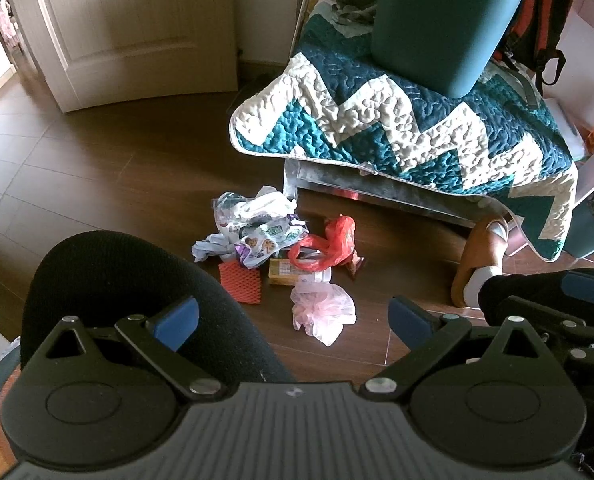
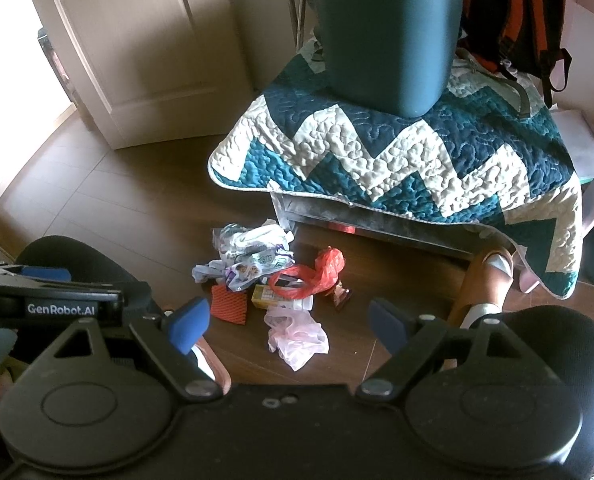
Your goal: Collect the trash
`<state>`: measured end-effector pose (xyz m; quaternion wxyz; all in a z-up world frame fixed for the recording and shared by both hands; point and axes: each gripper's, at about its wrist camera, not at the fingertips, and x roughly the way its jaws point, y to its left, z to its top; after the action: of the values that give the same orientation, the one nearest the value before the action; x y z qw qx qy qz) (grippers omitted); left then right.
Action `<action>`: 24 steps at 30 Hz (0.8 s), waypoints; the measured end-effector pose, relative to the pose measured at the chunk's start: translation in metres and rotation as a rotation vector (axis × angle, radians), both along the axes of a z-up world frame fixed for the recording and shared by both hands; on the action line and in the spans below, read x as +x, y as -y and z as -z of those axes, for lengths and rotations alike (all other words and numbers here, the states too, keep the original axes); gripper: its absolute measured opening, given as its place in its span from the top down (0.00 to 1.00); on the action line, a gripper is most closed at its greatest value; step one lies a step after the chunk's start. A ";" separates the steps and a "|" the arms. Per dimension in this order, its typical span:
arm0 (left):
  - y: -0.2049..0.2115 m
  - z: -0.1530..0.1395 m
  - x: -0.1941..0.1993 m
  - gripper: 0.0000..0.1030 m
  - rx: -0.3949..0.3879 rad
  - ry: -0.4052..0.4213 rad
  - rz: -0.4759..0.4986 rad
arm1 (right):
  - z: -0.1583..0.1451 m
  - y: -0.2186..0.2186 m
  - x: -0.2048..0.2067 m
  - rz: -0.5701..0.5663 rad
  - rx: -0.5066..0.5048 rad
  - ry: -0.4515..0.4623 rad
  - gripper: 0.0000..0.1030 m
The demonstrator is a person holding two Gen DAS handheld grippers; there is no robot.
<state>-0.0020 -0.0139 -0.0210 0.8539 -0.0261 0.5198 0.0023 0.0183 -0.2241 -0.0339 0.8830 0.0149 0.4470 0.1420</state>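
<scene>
A brown tiled floor (image 1: 97, 168) runs to a cream panelled door (image 1: 129, 20) at far left. At far right, a teal-and-cream zigzag quilt (image 1: 397, 120) drapes a low metal-framed bench (image 1: 377, 190), with a dark teal plastic bin (image 1: 445, 20) standing on it and an orange-and-black backpack (image 1: 537, 20) behind.

The pile of trash (image 1: 281, 248) lies on the floor just in front of the bench: crumpled printed wrappers (image 1: 257, 224), a red plastic bag (image 1: 325, 246), a red foam net sleeve (image 1: 241, 280), a yellow carton (image 1: 283, 272) and a pale pink plastic bag (image 1: 323, 310) nearest me.

My left gripper (image 1: 293, 318) hangs above my black-clad knee (image 1: 137, 280), jaws spread wide and empty. My right gripper (image 2: 289, 322) sits level beside it, likewise gaping and empty, both aimed at the pile. A foot in a tan slipper (image 1: 481, 256) rests right of the trash.
</scene>
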 end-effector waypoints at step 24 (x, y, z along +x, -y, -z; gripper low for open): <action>0.003 0.002 0.000 0.01 -0.001 0.002 -0.001 | -0.001 0.003 0.002 0.002 0.003 -0.003 0.16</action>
<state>-0.0022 -0.0168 -0.0226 0.8543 -0.0268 0.5190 0.0024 0.0204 -0.2267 -0.0333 0.8826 0.0168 0.4480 0.1416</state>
